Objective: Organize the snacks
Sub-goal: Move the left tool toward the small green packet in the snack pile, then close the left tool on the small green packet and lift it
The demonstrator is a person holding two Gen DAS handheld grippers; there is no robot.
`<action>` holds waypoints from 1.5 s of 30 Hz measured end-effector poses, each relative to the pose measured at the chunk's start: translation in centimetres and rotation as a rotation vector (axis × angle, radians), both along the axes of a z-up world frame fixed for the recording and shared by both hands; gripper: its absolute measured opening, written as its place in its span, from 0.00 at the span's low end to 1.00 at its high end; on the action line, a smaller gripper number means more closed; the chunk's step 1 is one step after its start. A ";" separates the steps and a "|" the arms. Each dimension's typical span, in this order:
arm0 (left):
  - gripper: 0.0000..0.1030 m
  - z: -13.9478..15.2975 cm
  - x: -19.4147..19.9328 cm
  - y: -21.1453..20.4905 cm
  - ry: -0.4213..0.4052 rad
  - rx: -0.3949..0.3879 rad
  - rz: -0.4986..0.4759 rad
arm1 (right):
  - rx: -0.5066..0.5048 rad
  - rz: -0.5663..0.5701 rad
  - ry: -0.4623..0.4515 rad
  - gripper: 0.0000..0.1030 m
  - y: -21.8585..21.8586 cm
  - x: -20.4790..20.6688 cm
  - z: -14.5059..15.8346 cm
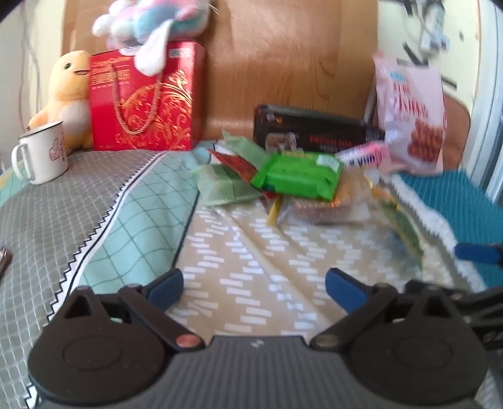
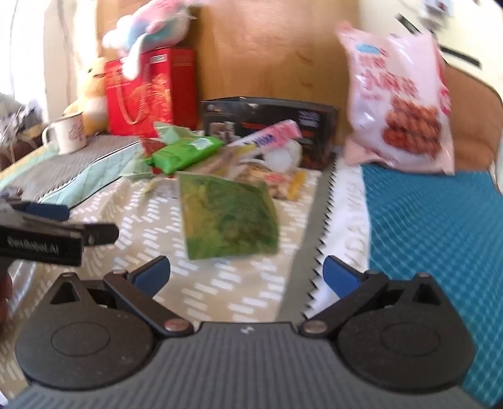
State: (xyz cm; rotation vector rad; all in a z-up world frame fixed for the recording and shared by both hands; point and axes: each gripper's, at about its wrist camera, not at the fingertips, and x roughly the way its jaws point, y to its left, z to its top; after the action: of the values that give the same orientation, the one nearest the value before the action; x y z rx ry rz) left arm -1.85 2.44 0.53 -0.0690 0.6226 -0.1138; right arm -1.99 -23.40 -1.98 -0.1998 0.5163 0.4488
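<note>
Mug (image 1: pixel 44 152): white, at the far left on the grey checked part of the bedspread (image 1: pixel 141 220), upright, handle to the left.
Yellow plush (image 1: pixel 67 97): just behind the mug, beside the red gift bag (image 1: pixel 144 100), which stands upright with a pastel plush (image 1: pixel 151 25) on top.
Left gripper (image 1: pixel 254 286): jaws spread wide, nothing between them, hovering over the beige patterned cloth short of the snacks.
Light green packet (image 1: pixel 224 185): left edge of the snack pile, lying flat.
Bright green packet (image 1: pixel 298 176): on top of the pile, long axis running left to right, its right end tipped slightly toward the headboard.
Black box (image 1: pixel 311 132): behind the pile, long side facing the cameras.
Dark green packet (image 2: pixel 226 217): in the right wrist view, nearest the cameras in front of the pile; blurred, so how it rests is unclear.
Right gripper (image 2: pixel 246 273): released, wide open and empty, just short of the dark green packet.
Pink snack bag (image 2: pixel 399 103): far right, upright, long axis vertical, by the teal cloth; blurred.
</note>
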 end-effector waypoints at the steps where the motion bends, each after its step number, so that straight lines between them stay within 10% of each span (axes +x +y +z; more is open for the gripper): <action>1: 0.92 0.1 0.0 0.2 -0.006 -0.017 0.007 | -0.022 0.013 -0.007 0.92 0.5 0.3 -0.1; 7: 0.68 0.3 -0.4 1.7 -0.041 -0.102 0.032 | 0.100 0.010 0.002 0.25 -0.4 1.7 0.8; 12: 0.60 0.3 -0.3 3.1 -0.047 -0.202 0.011 | 0.375 0.090 0.118 0.06 -2.7 0.7 2.6; 18: 0.60 0.1 -0.3 4.7 -0.030 -0.327 -0.009 | 0.529 0.237 0.265 0.06 -1.7 0.4 3.2; 24: 0.60 -0.2 -0.1 5.5 0.001 -0.401 -0.044 | 0.434 -0.016 0.246 0.13 -3.6 1.2 1.4; 29: 0.60 0.3 0.8 3.8 0.043 -0.389 -0.133 | 0.465 -0.055 0.290 0.41 -6.4 1.2 0.2; 38: 0.59 0.3 4.8 -2.8 0.186 -0.386 -0.313 | 0.189 0.085 0.155 0.62 -3.9 0.3 0.5; 42: 0.26 -0.2 5.8 -5.3 0.206 -0.355 -0.329 | 0.024 0.145 0.067 0.62 -1.7 0.7 -0.1; 45: 0.22 0.0 5.6 -5.8 0.199 -0.349 -0.313 | -0.015 0.170 0.006 0.59 -0.9 0.2 -0.4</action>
State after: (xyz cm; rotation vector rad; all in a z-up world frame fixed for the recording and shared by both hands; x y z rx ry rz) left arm 3.78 -3.32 0.51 -0.3231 0.8050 -0.5232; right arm -1.75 -24.34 -2.43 -0.2585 0.5105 0.6110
